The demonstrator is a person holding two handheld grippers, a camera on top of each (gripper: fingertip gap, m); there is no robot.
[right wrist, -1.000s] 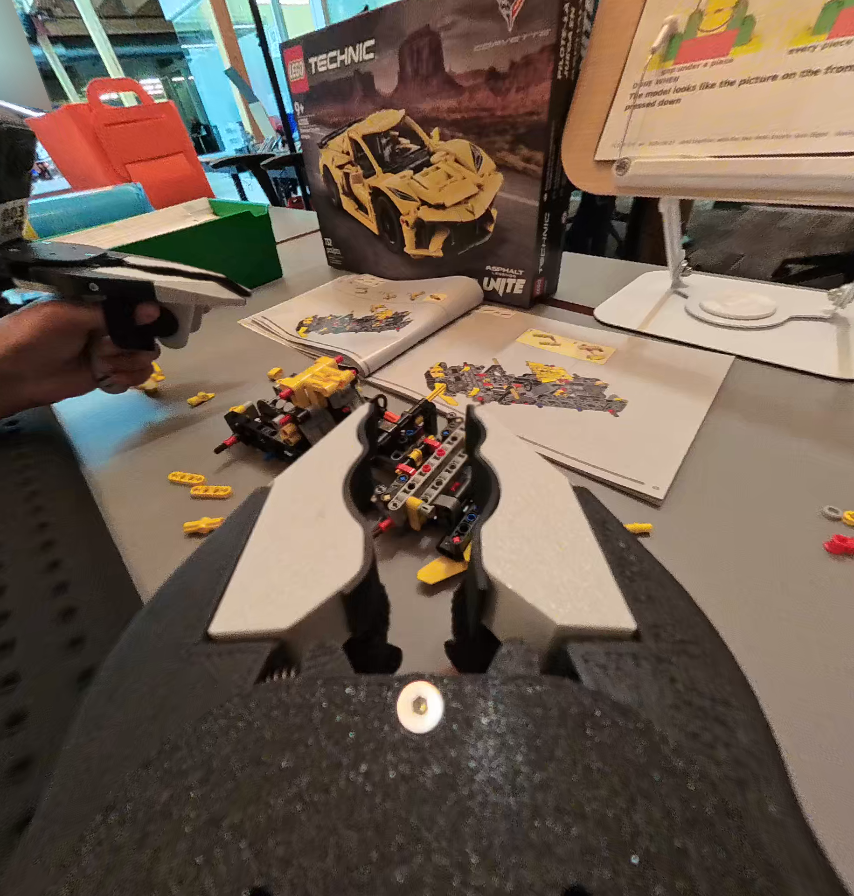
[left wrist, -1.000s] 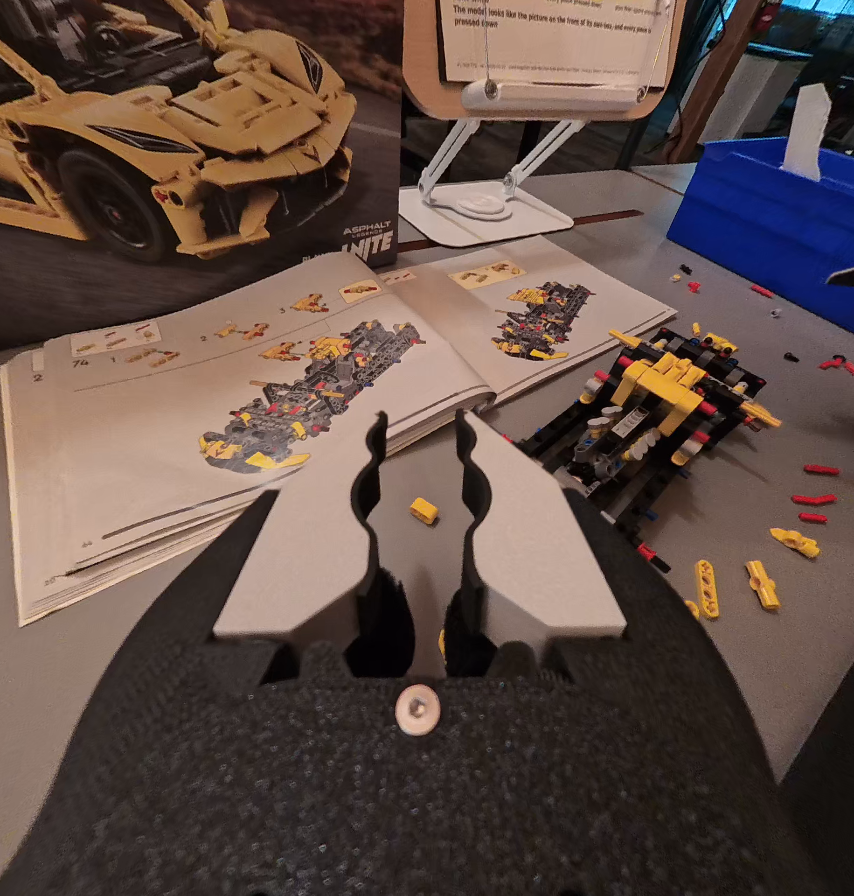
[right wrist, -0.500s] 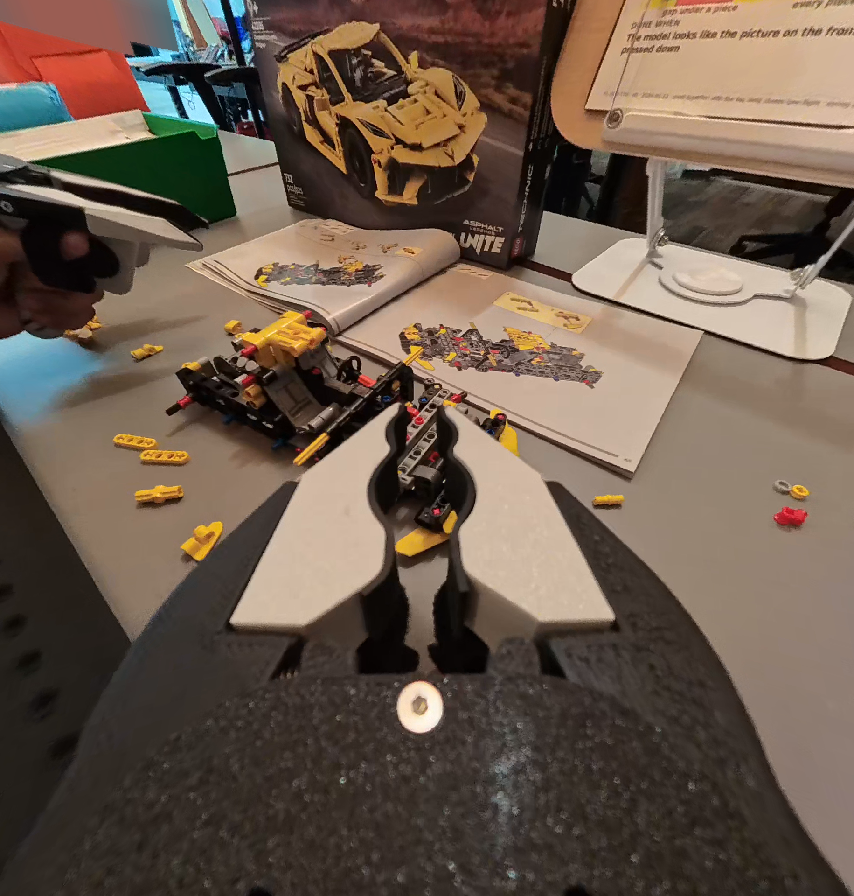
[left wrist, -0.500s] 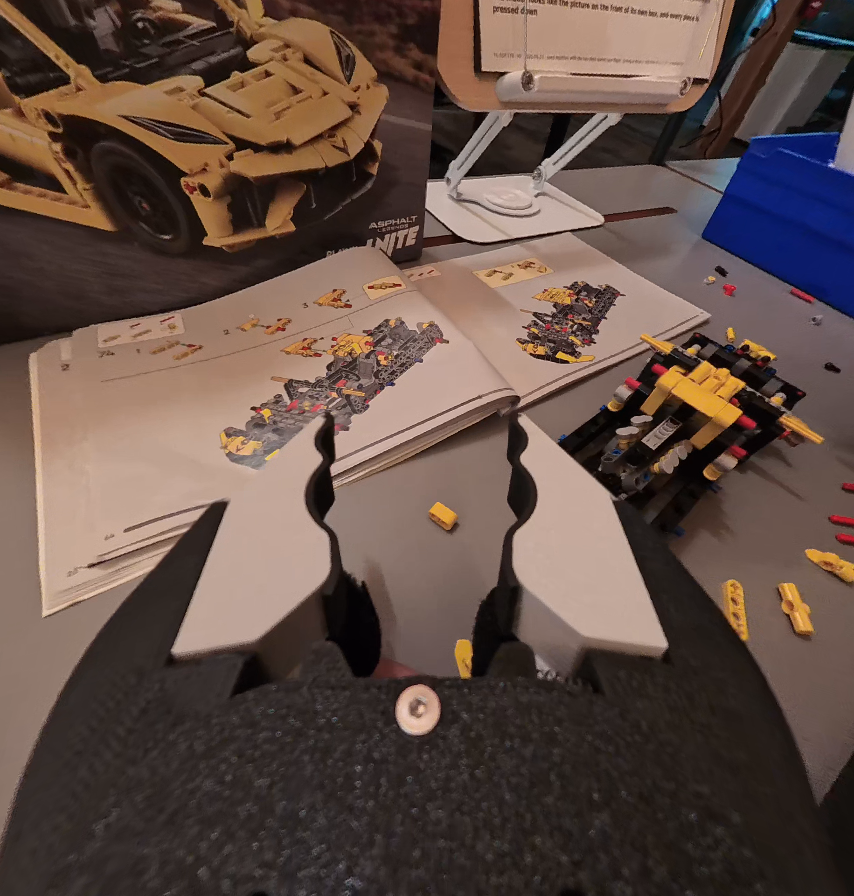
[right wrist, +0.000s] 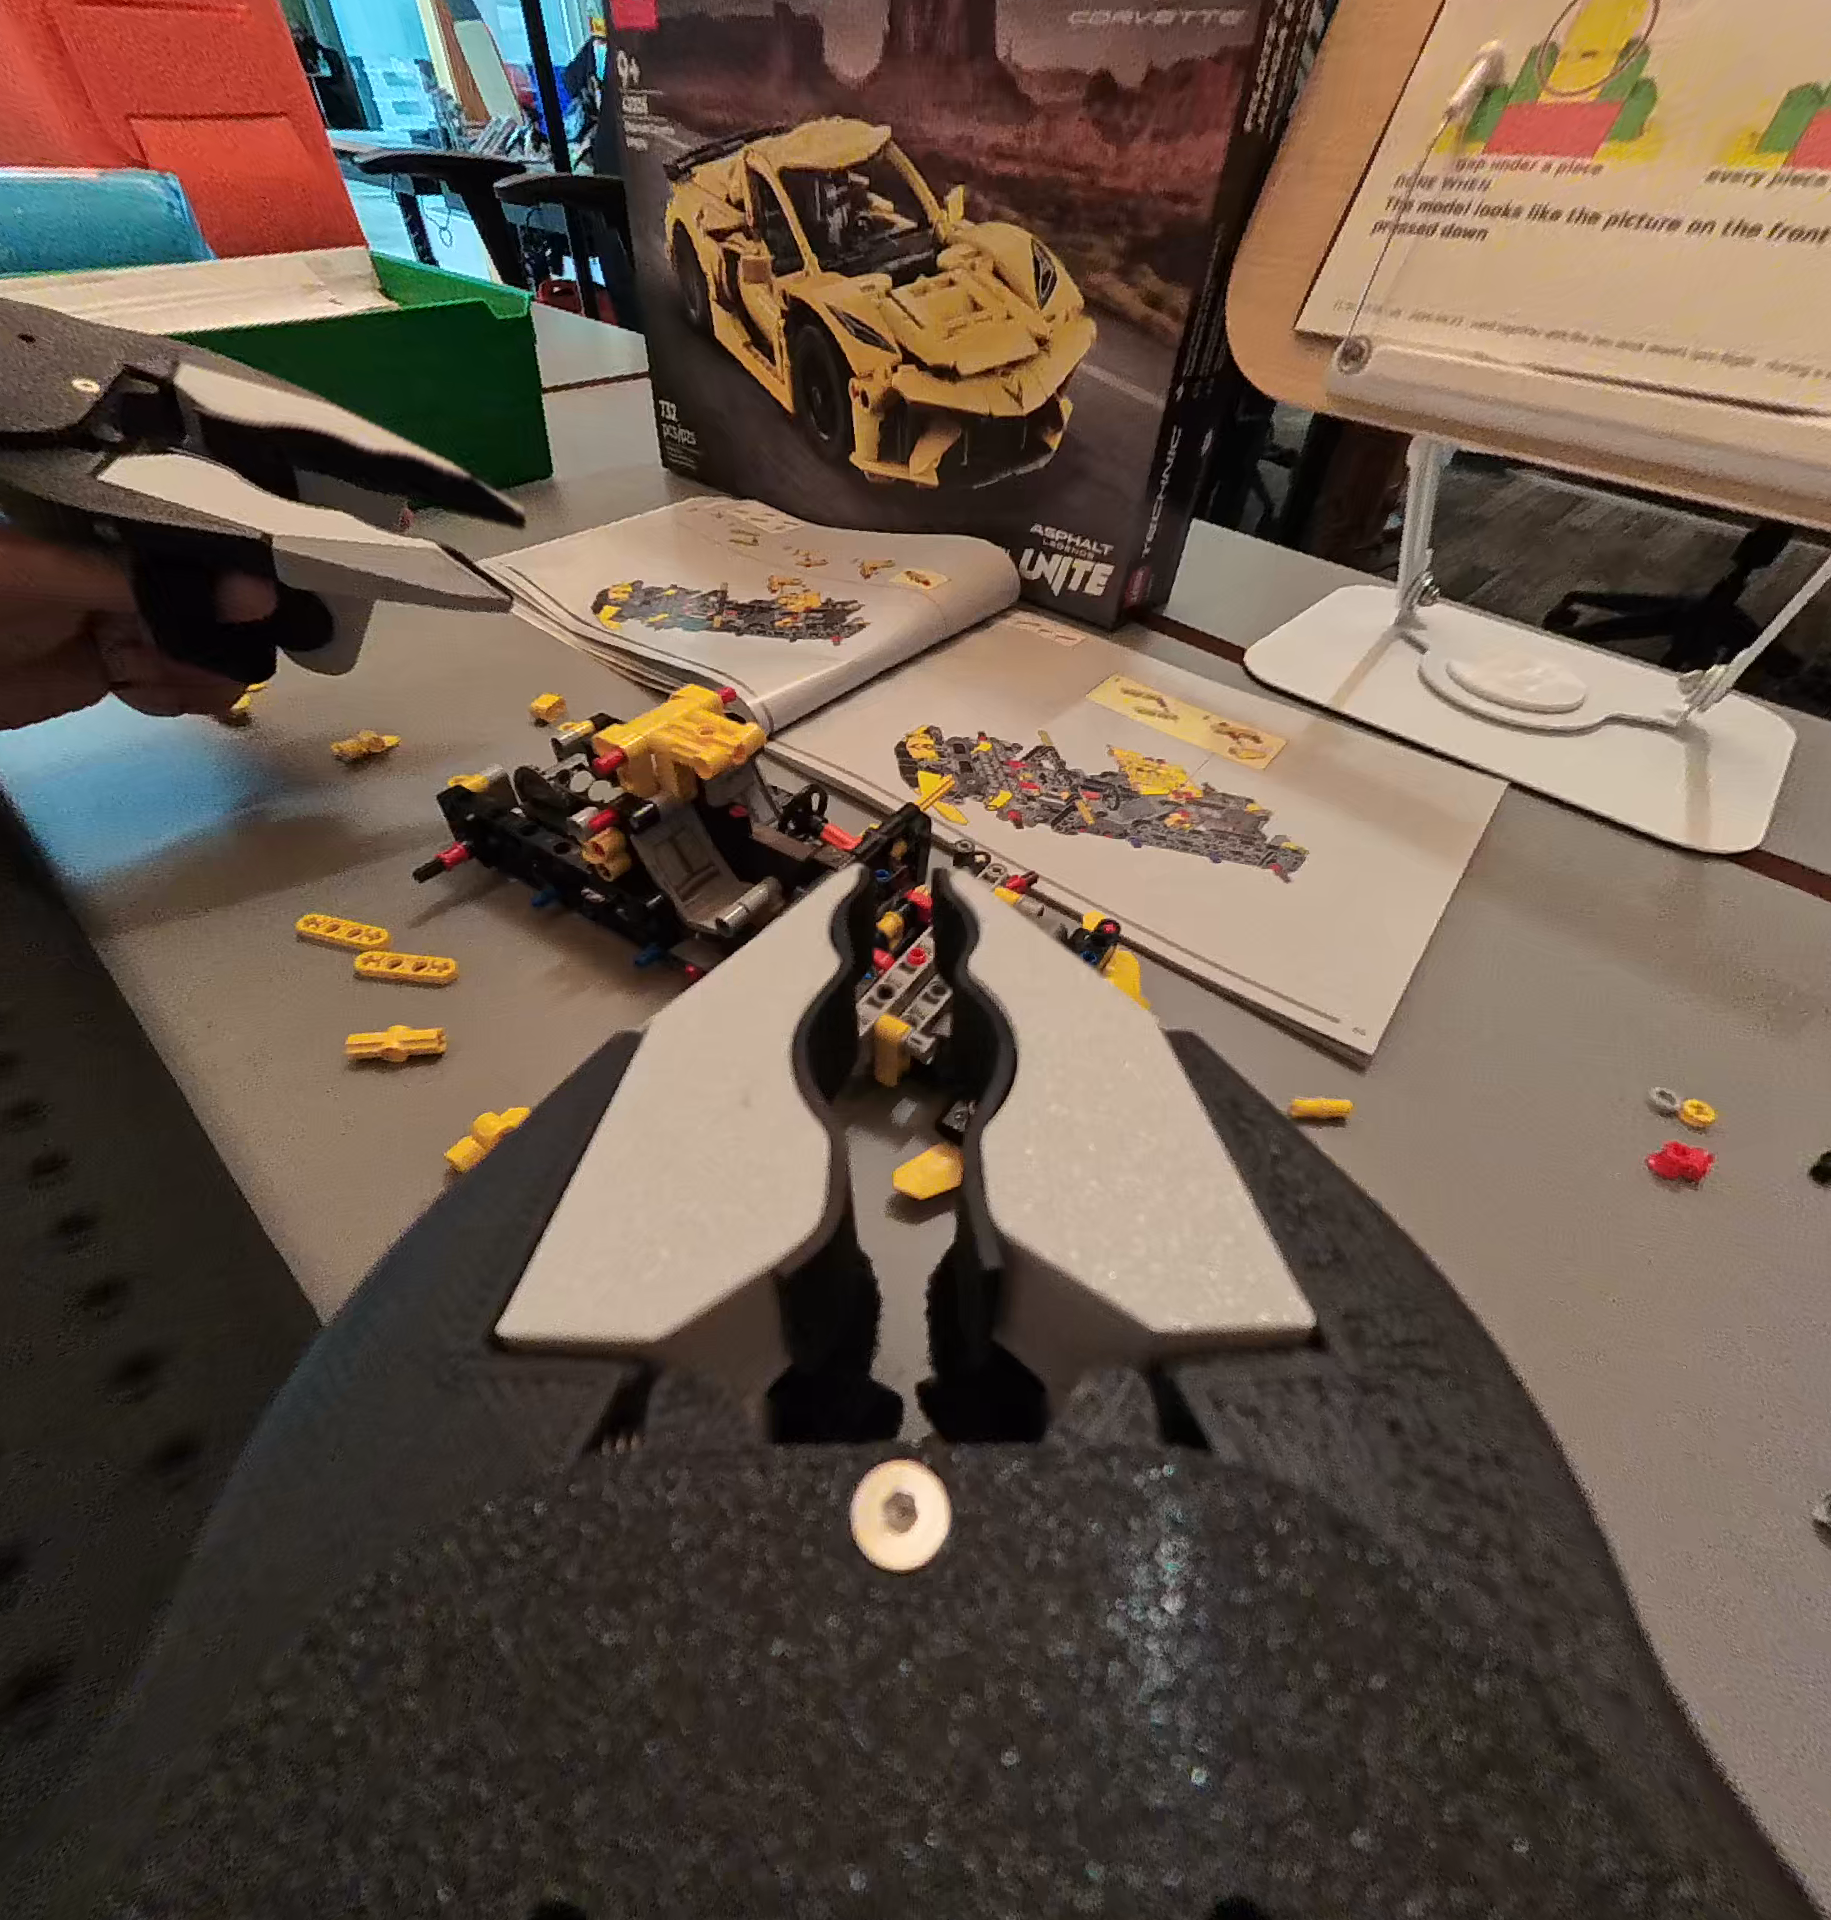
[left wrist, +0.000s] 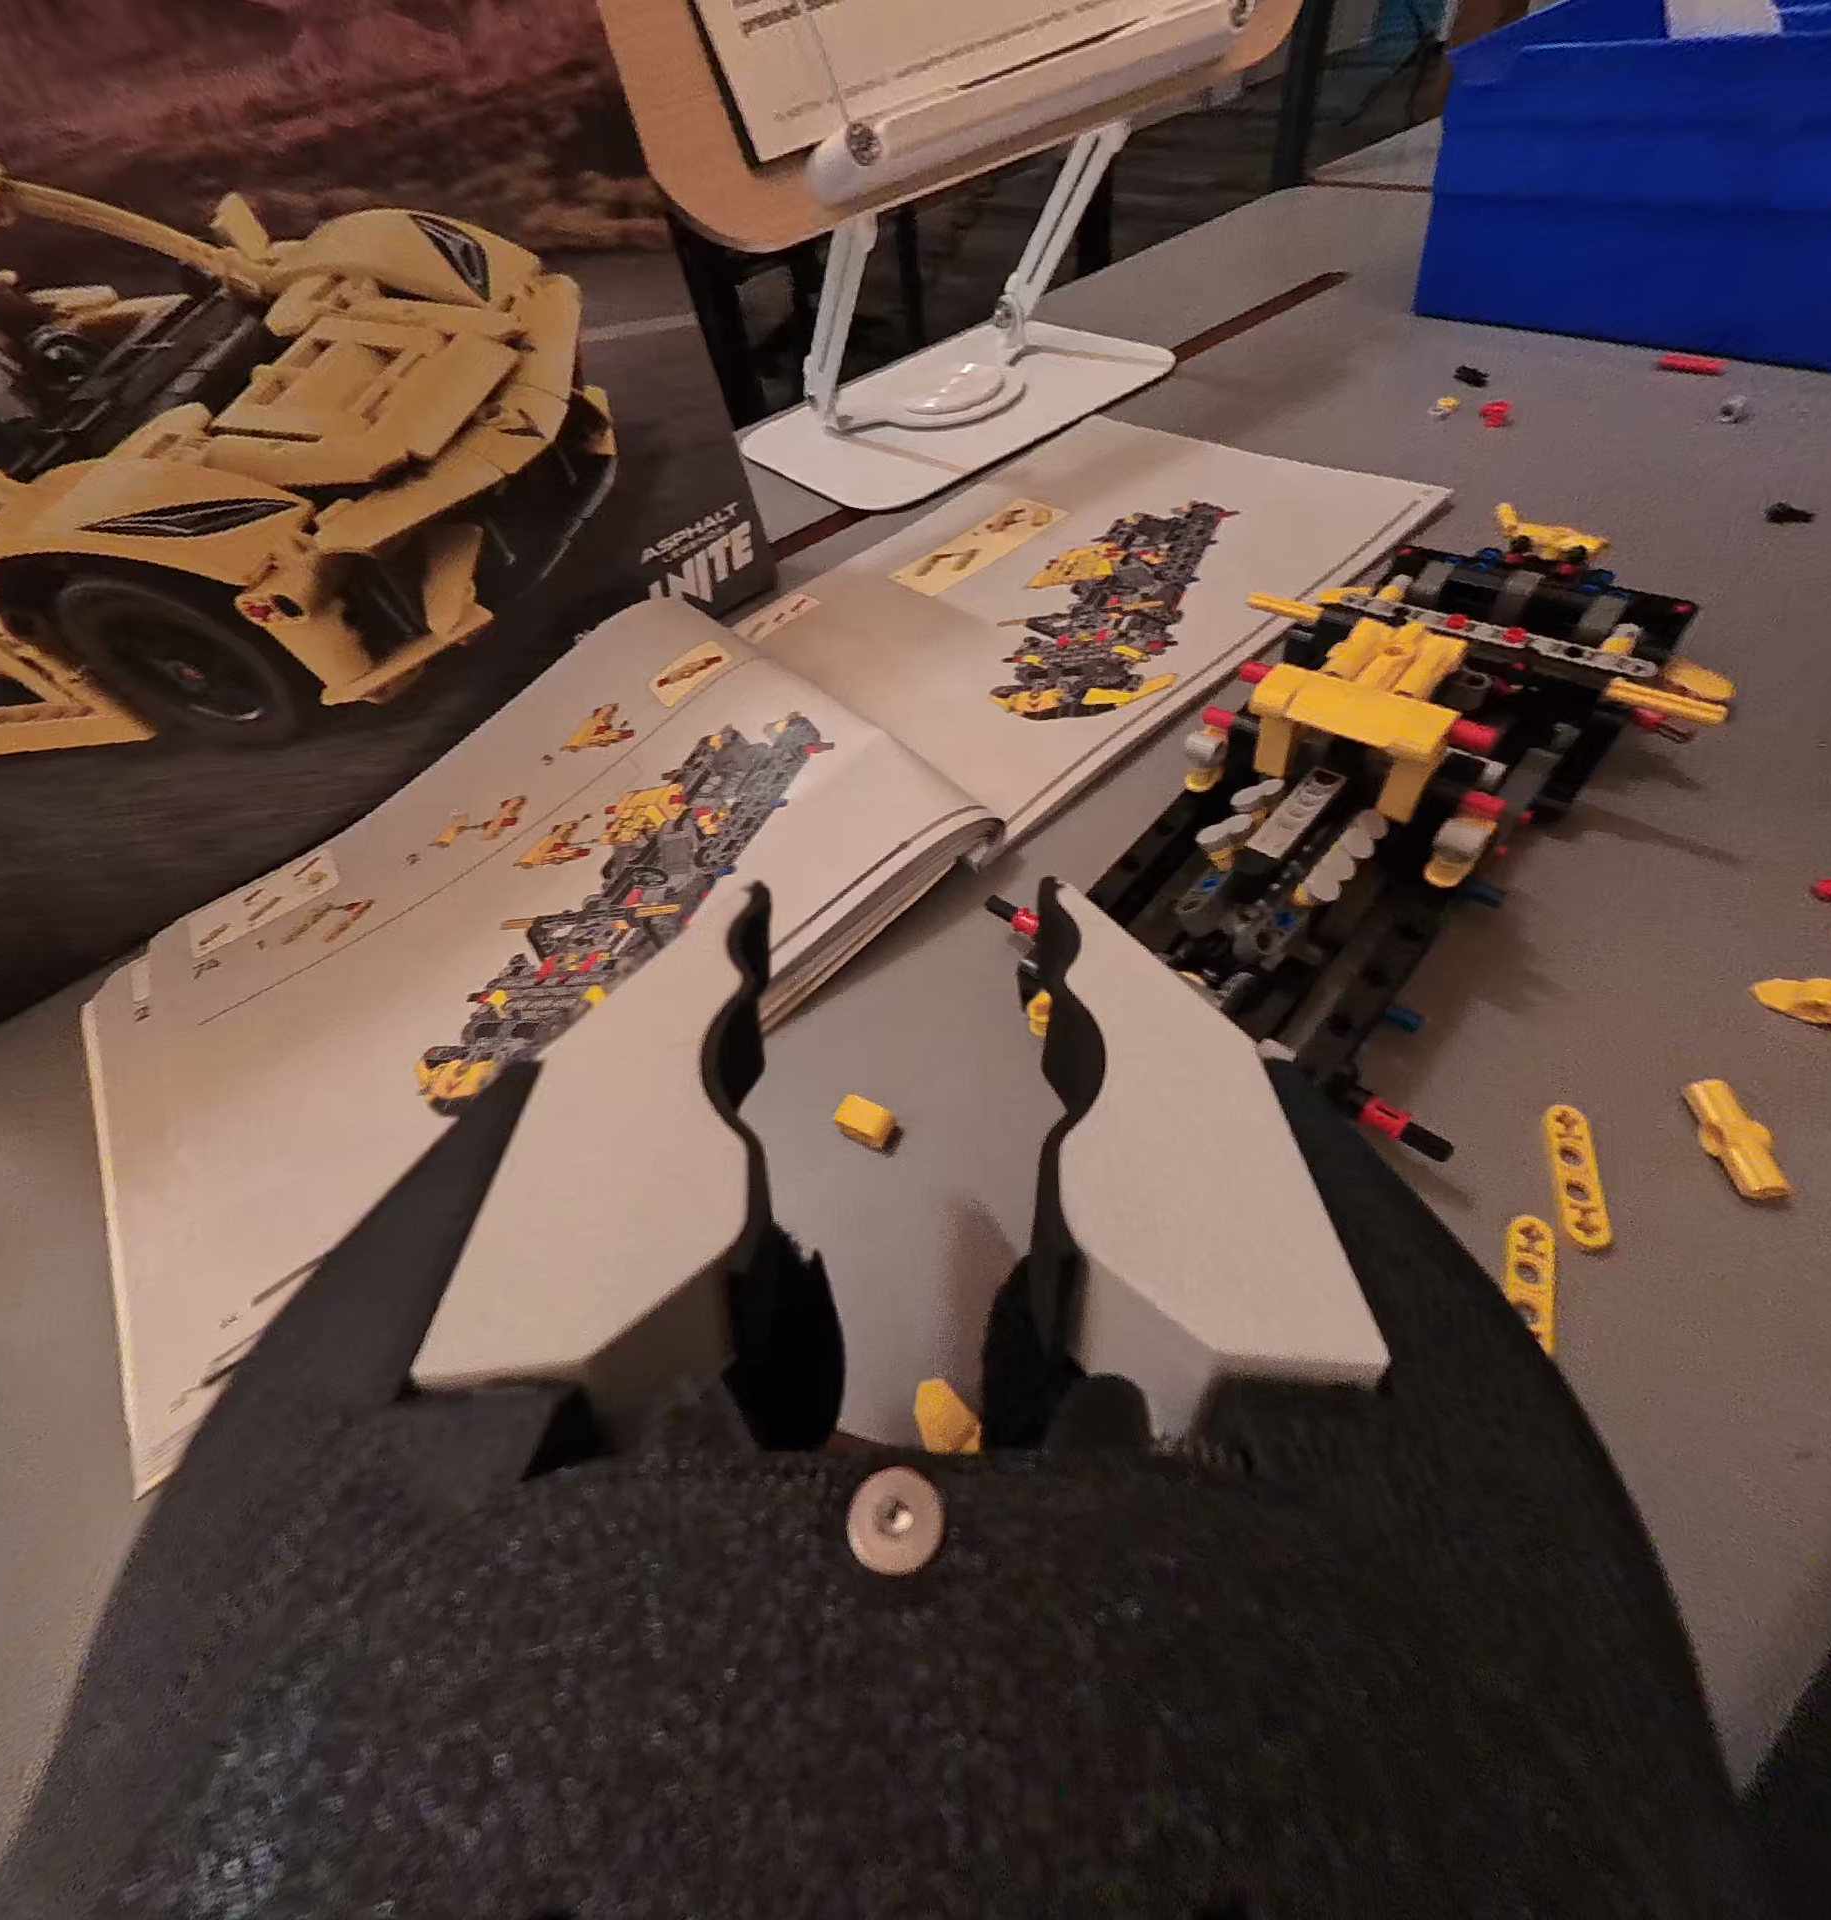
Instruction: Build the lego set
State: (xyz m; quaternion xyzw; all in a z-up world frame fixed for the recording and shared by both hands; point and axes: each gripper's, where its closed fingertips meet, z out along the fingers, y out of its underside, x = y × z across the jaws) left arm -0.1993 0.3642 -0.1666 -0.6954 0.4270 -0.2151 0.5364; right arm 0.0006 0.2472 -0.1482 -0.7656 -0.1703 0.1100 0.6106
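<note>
Two grippers in your hands, both empty. Your left gripper (left wrist: 895, 935): jaws spread wide above the grey table (left wrist: 1513, 1455), a small yellow brick (left wrist: 865, 1121) lying on the table between them. Your right gripper (right wrist: 903, 894): fingers nearly together with a narrow gap, nothing clamped, hanging just over the near end of the black-and-yellow chassis (right wrist: 662, 821). Chassis: on the table, touching the open instruction booklet (right wrist: 1150, 810). Set box (right wrist: 921, 281): upright behind the booklet. Loose yellow beams (right wrist: 376, 948): beside the chassis.
</note>
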